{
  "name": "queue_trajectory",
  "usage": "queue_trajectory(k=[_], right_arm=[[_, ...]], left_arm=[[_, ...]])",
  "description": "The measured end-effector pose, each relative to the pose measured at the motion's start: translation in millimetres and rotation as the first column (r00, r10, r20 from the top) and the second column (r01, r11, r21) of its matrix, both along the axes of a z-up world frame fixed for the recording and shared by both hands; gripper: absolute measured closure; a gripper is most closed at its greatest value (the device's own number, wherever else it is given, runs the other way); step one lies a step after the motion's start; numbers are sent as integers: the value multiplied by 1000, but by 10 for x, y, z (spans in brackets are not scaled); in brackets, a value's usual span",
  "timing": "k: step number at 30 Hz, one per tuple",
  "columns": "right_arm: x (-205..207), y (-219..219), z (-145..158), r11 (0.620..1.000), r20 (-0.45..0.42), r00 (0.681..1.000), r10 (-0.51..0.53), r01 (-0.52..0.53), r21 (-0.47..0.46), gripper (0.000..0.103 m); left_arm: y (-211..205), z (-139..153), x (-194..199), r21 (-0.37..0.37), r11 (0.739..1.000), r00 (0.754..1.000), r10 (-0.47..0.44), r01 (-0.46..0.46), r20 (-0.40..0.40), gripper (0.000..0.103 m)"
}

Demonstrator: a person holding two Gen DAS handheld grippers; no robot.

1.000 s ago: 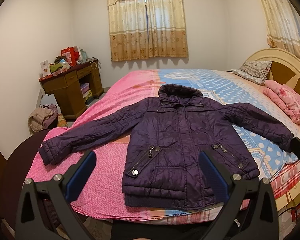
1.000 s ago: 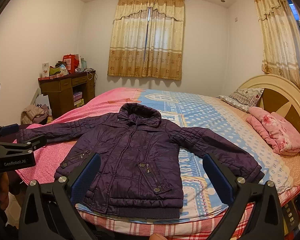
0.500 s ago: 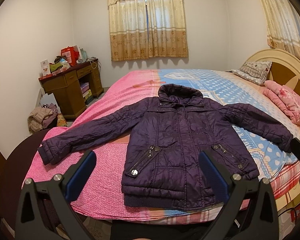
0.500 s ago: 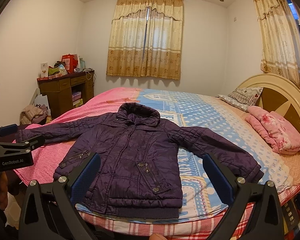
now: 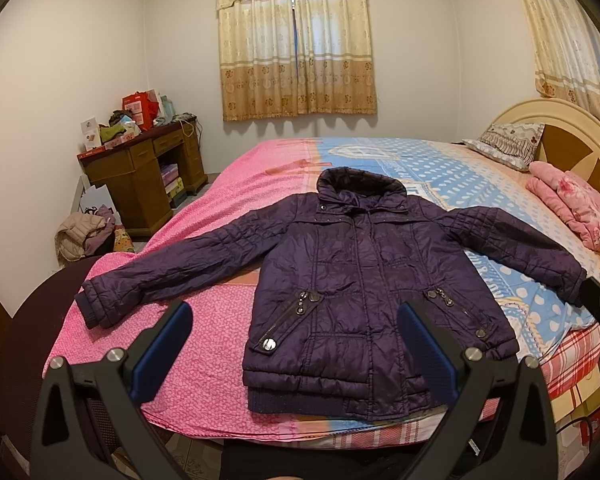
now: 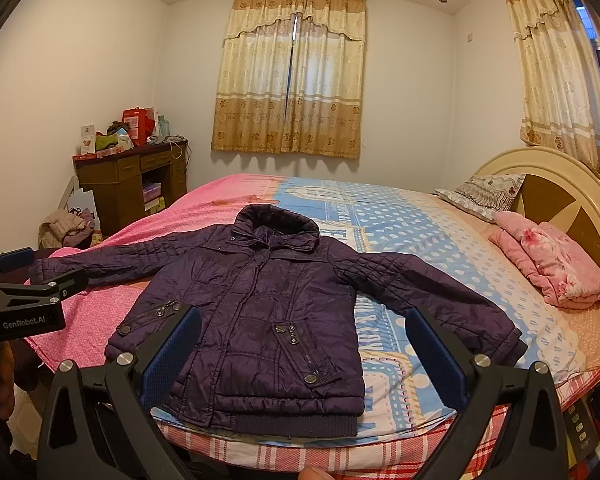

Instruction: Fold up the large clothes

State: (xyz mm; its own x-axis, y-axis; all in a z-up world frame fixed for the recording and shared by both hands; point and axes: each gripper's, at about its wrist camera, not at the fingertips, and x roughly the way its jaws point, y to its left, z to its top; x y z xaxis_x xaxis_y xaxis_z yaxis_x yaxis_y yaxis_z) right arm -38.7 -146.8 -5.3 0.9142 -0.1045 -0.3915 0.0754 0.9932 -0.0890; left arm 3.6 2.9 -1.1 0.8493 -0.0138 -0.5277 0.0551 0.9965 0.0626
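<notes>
Currently dark purple quilted puffer jacket (image 5: 364,280) lies face-up w/ sleeves spread near foot edge of the bed (image 5: 220,320), presumably so seams are reachable; left gripper (image 5: 292,344) & right gripper (image 6: 302,344) hover short of it, jaws released, nothing held.

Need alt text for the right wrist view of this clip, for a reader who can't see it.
A dark purple quilted jacket lies flat, front up and sleeves spread, on a bed with a pink and blue cover. The open right hand-held gripper hovers at its hem; the left hand-held gripper shows at the left edge. Behind stand curtains, a cluttered wooden desk and a folded pink blanket.
</notes>
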Motion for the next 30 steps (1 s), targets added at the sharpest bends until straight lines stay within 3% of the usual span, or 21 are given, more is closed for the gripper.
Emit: queue_trajectory(k=[30], right_arm=[[57, 8, -59, 999, -14, 999, 45, -45, 17, 1]], left_arm=[[19, -26, -10, -7, 1000, 1000, -2, 2, -4, 0]])
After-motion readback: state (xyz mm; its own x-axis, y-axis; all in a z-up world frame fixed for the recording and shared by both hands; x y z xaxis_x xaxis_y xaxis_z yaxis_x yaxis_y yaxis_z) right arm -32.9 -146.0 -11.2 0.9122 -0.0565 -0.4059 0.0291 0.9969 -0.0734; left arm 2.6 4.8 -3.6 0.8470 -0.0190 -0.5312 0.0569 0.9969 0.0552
